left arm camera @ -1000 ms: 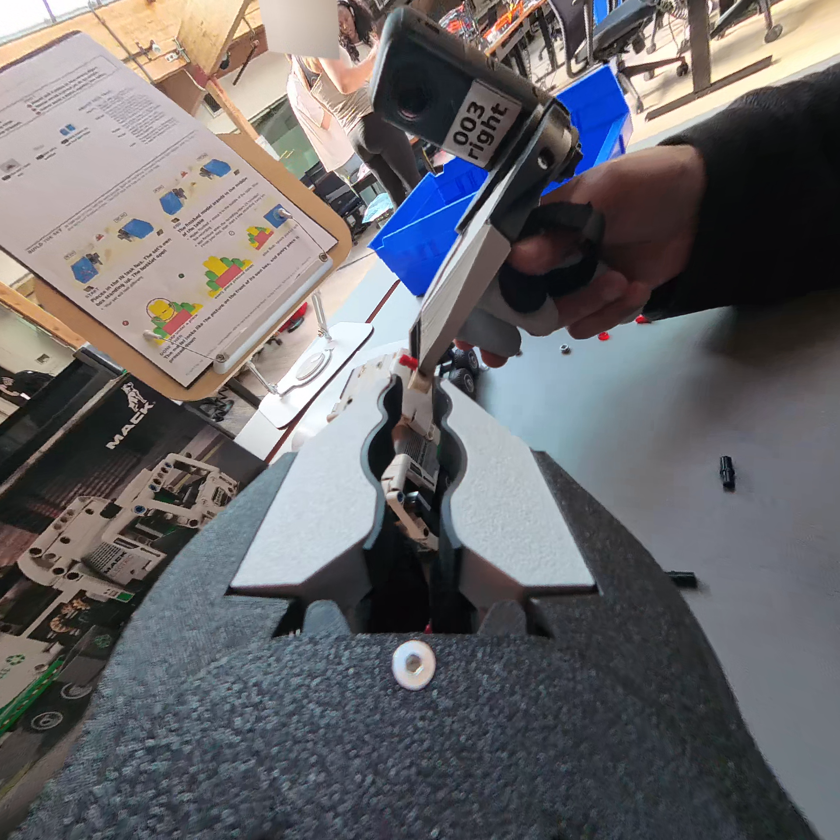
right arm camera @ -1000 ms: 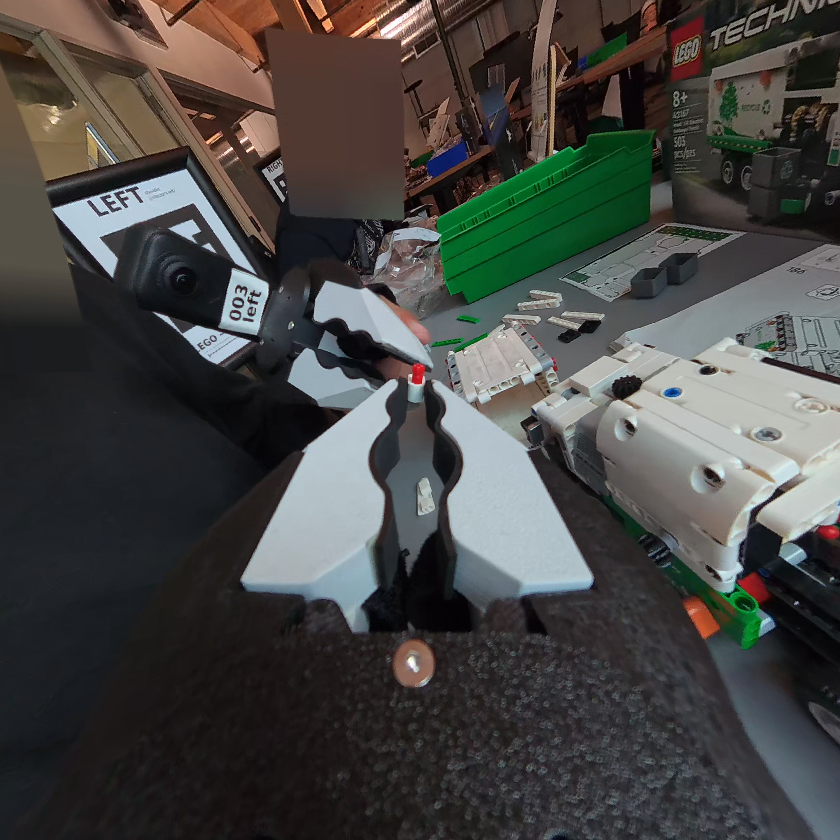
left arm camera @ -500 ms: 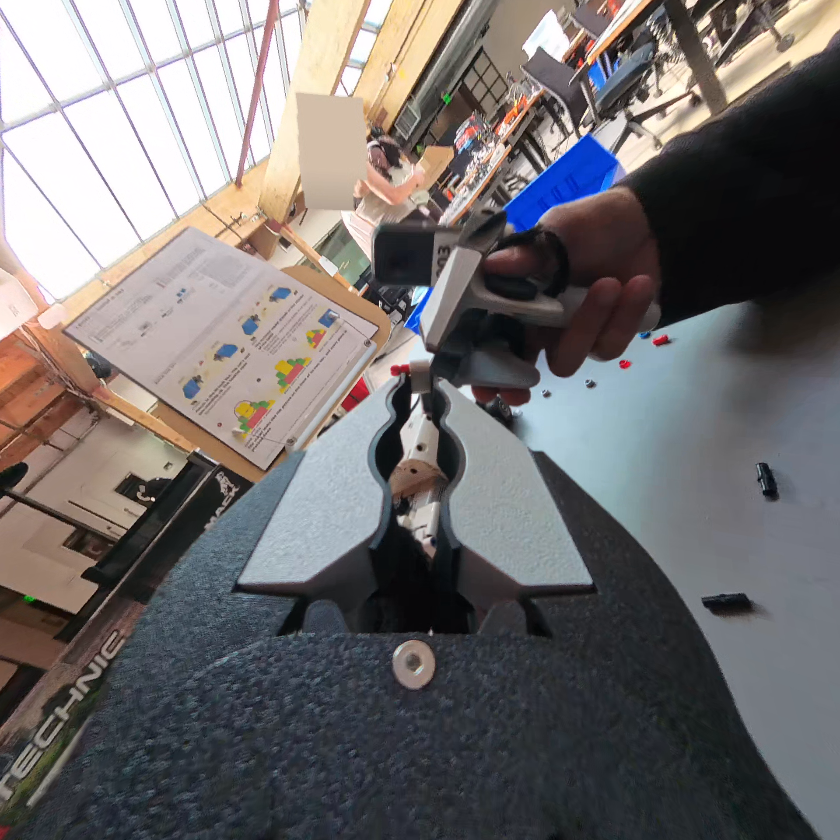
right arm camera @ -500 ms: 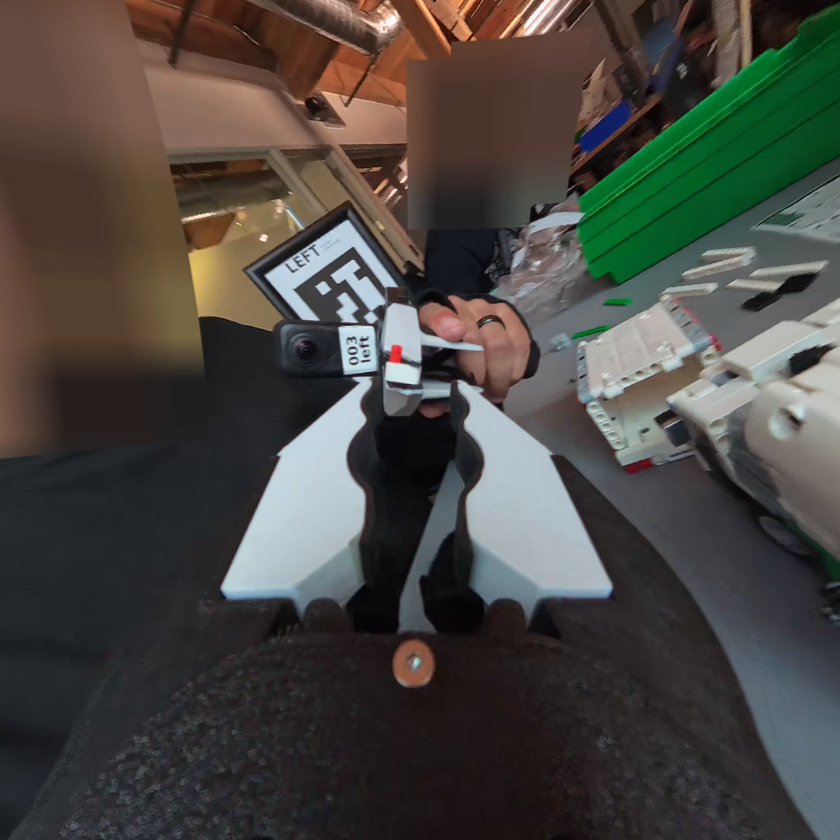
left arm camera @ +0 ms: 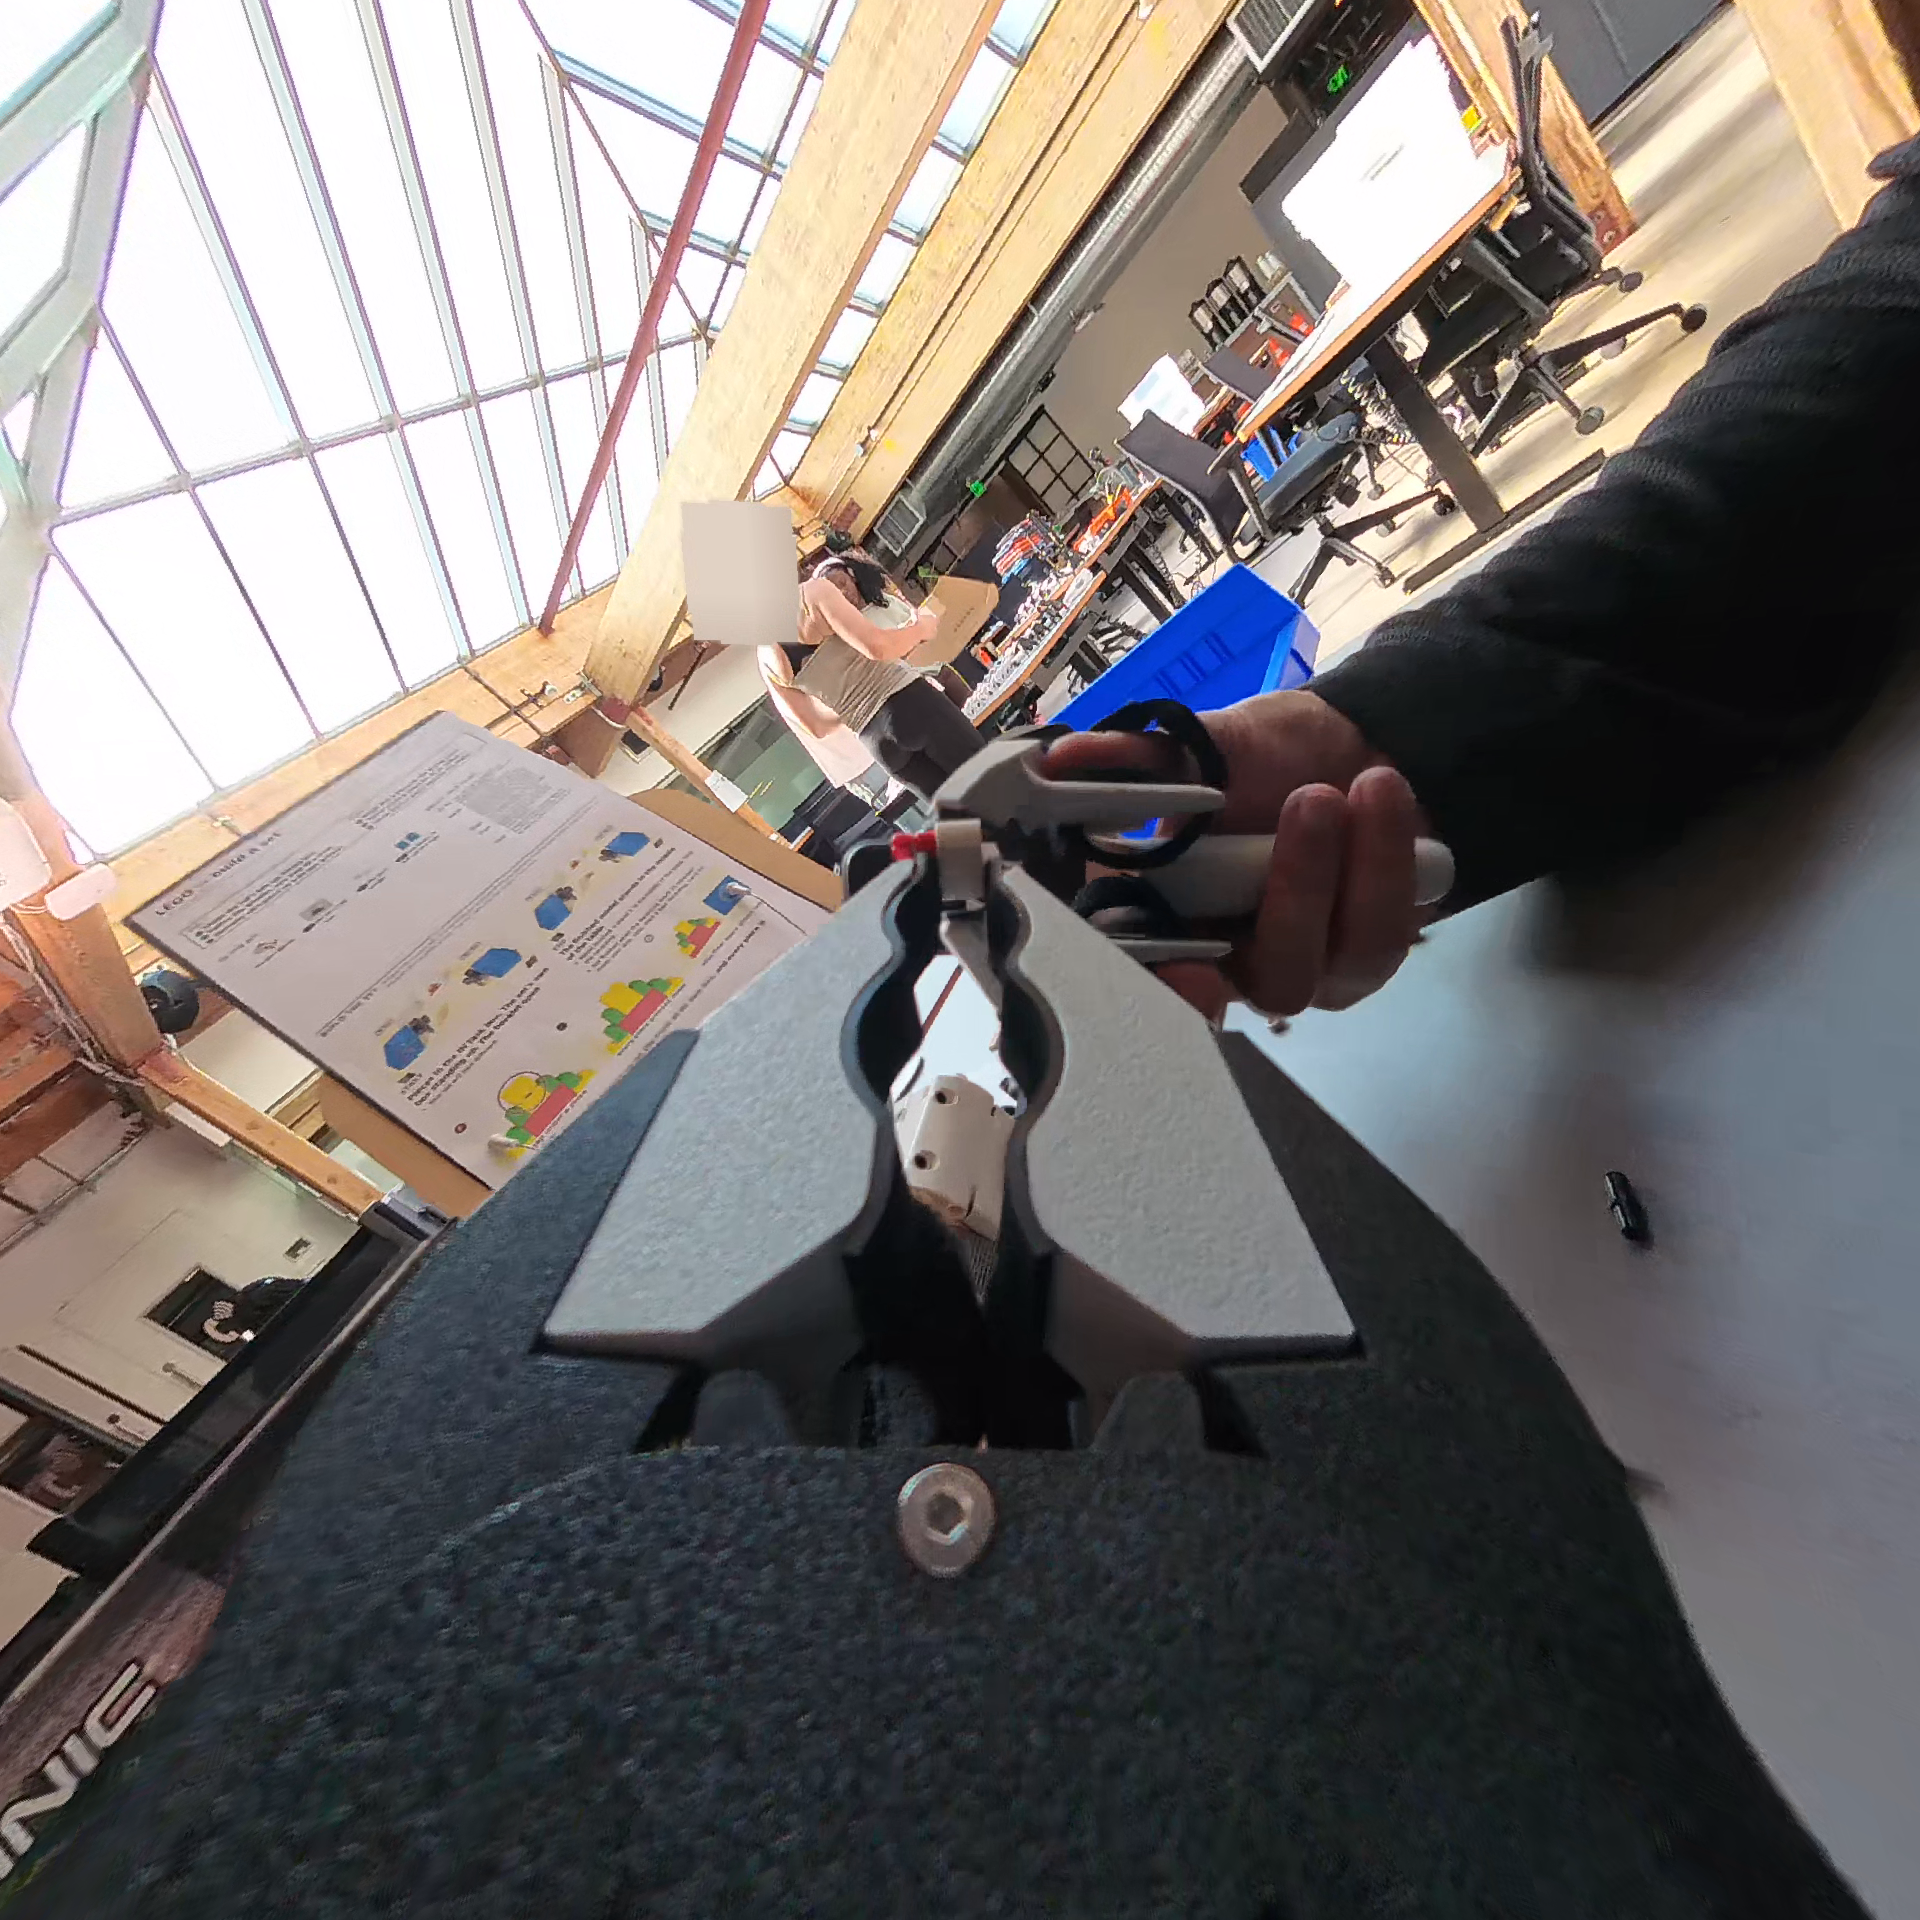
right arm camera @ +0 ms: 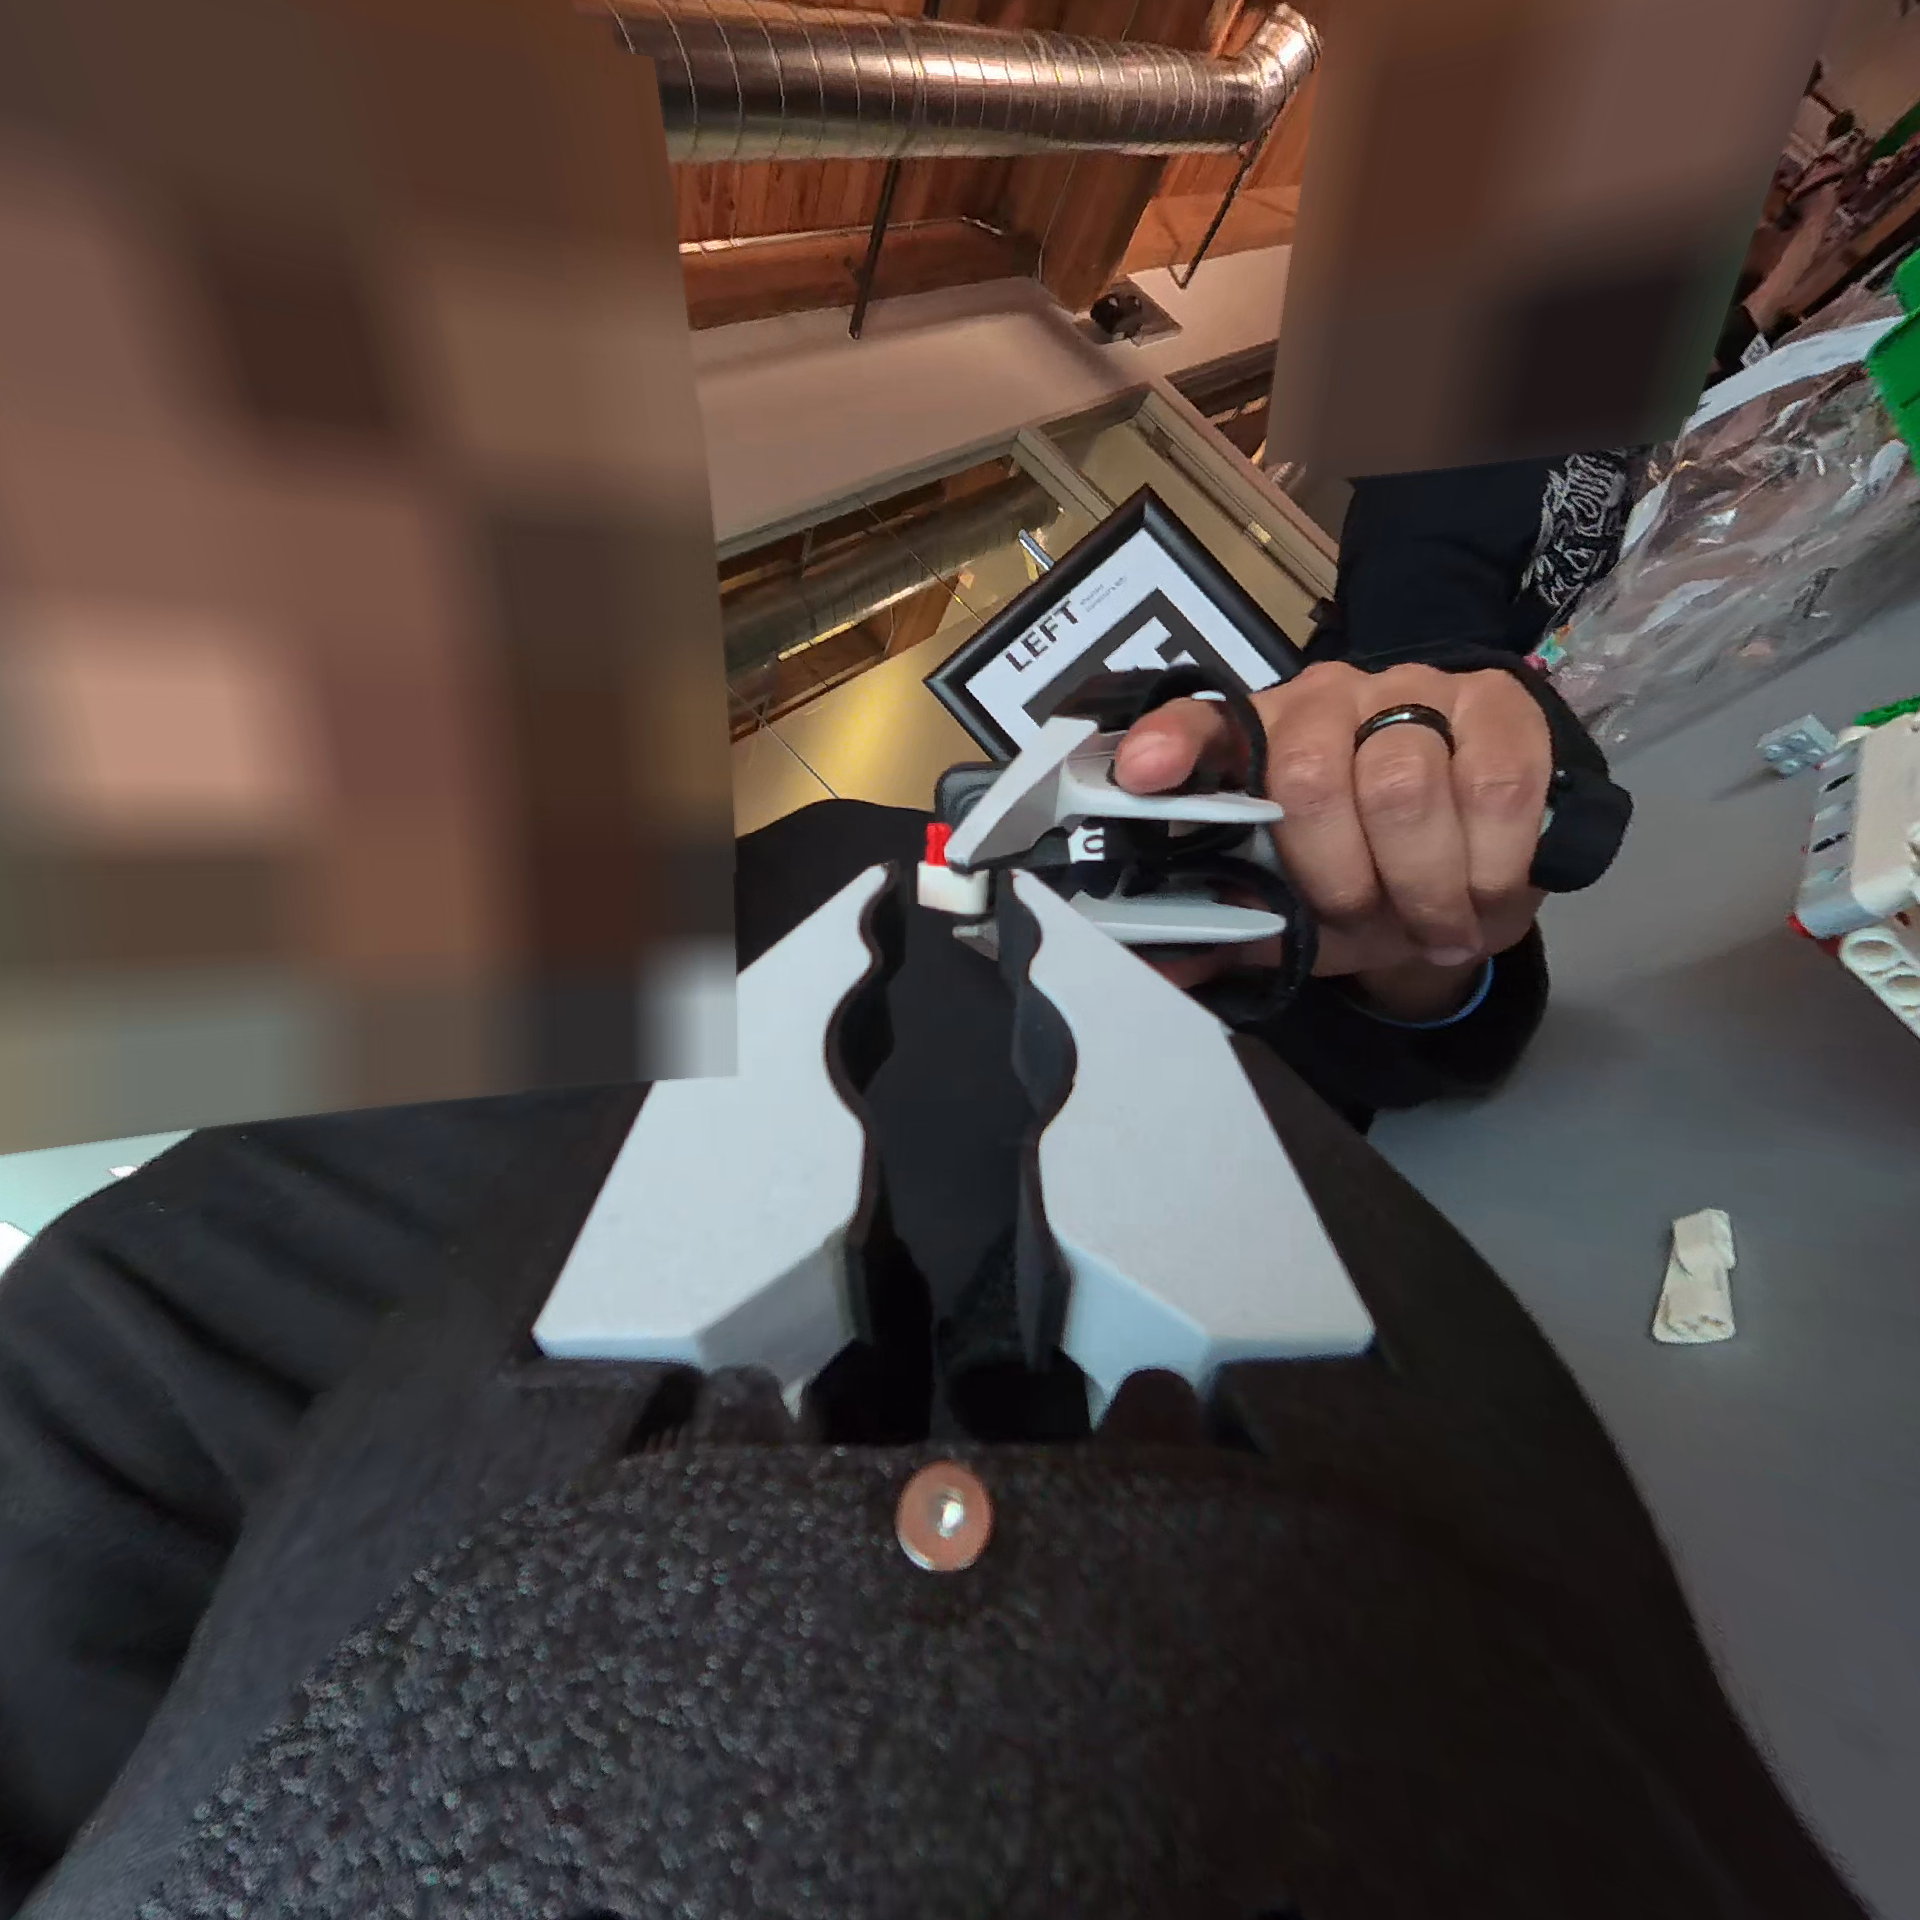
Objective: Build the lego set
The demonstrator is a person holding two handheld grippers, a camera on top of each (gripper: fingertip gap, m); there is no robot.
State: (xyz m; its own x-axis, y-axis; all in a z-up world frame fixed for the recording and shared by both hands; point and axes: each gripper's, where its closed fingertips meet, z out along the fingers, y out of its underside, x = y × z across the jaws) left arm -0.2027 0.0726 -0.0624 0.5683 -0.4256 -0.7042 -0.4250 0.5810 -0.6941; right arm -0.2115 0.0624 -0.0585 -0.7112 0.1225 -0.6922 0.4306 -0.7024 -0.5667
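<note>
My left gripper (left arm camera: 948, 883) is shut on a white lego sub-assembly (left arm camera: 951, 1153) that sits deep between its fingers and reaches up to the tips. My right gripper (right arm camera: 948, 891) is shut on a small white piece with a red pin (right arm camera: 951, 883). The two grippers meet tip to tip, raised above the grey table. The small piece (left arm camera: 956, 862) also shows in the left wrist view, touching the top of the sub-assembly. The right gripper (left arm camera: 1091, 821) shows there in a hand. The left gripper (right arm camera: 1101, 831) shows in the right wrist view in a hand with a ring.
An instruction board (left arm camera: 468, 935) stands at the left, with a blue bin (left arm camera: 1195, 665) behind. A black pin (left arm camera: 1626, 1216) lies on the table (left arm camera: 1662, 1039). The white truck model (right arm camera: 1870, 862) is at the right edge, a beige piece (right arm camera: 1699, 1288) lies nearby, and a framed marker sign (right arm camera: 1122, 634) stands behind. Both grippers' tips are close together, under 4 cm apart.
Both grippers have tipped upward and turned to face each other, so the ceiling now shows. Their tips have stayed together at the red-pin piece. The truck model has slid to the right wrist view's edge.
</note>
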